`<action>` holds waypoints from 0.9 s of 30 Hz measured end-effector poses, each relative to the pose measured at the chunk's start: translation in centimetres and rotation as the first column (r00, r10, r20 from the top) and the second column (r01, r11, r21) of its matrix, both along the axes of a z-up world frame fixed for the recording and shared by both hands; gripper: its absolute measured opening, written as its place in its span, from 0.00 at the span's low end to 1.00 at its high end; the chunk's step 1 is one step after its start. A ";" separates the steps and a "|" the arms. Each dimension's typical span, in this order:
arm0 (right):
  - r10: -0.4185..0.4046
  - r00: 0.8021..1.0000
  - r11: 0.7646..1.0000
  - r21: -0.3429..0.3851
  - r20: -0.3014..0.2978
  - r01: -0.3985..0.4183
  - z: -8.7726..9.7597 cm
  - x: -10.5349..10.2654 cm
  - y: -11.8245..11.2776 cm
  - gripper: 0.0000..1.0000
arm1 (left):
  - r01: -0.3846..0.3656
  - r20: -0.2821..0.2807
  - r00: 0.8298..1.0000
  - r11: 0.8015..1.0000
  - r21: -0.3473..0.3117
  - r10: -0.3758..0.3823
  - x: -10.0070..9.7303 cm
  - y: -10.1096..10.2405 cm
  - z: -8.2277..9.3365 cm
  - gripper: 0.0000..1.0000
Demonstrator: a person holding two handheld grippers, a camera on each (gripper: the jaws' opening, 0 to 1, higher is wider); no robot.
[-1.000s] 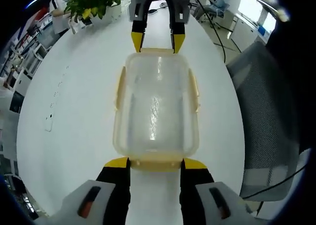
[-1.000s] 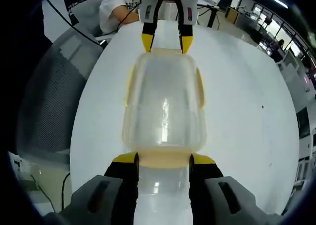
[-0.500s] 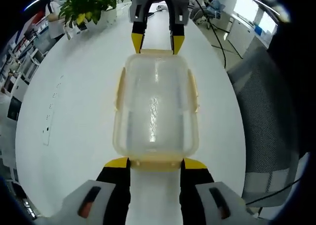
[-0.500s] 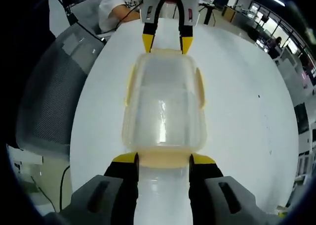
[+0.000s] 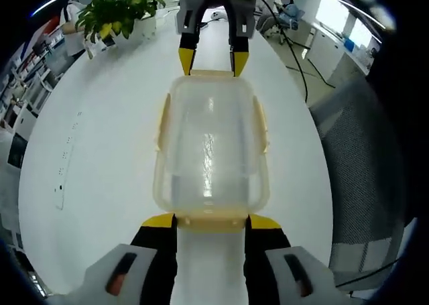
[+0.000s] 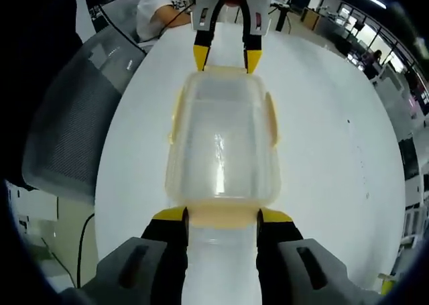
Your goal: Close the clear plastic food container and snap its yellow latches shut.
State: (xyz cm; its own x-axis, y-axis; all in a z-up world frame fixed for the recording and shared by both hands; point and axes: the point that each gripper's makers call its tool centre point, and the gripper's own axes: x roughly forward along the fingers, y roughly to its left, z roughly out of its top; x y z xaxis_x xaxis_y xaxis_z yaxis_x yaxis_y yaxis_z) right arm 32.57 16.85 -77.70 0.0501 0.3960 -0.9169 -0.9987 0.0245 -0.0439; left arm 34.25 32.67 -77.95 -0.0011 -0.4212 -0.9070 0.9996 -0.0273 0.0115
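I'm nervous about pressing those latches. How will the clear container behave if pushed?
The container looks empty, so probably light and apt to slide on the smooth white table. Its thin clear walls may flex. With the left tongs and right tongs at opposite ends, it should stay put.

container (image 5: 212,151) set on surface (image 5: 100,157) | held between left tongs (image 5: 211,221) at near end and right tongs (image 5: 213,62) at far end | plant (image 5: 120,7) behind, left | chair (image 5: 365,164) beside surface, right
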 end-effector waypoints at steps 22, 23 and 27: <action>-0.017 1.000 1.000 -0.009 -0.018 0.017 -0.3 -0.3 -3.4 0.37 | 0.014 -0.030 0.999 0.999 -0.041 -0.016 -0.1 -3.4 -0.2 0.33; -0.020 1.000 1.000 -0.010 -0.020 0.020 -0.3 -0.3 -3.5 0.37 | 0.013 -0.032 0.999 0.999 -0.048 -0.014 -0.1 -3.5 -0.2 0.33; -0.023 0.999 1.000 -0.002 -0.023 0.023 -0.4 -0.4 -3.5 0.37 | 0.014 -0.036 0.999 0.999 -0.050 -0.016 -0.1 -3.6 -0.3 0.33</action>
State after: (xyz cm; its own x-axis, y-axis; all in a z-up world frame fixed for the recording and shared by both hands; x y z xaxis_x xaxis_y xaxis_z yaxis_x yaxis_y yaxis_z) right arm 32.18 13.37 -78.15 0.0382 0.3934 -0.9186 -0.9987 0.0474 -0.0213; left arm 34.13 29.07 -78.28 -0.0405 -0.4653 -0.8842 0.9988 -0.0427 -0.0233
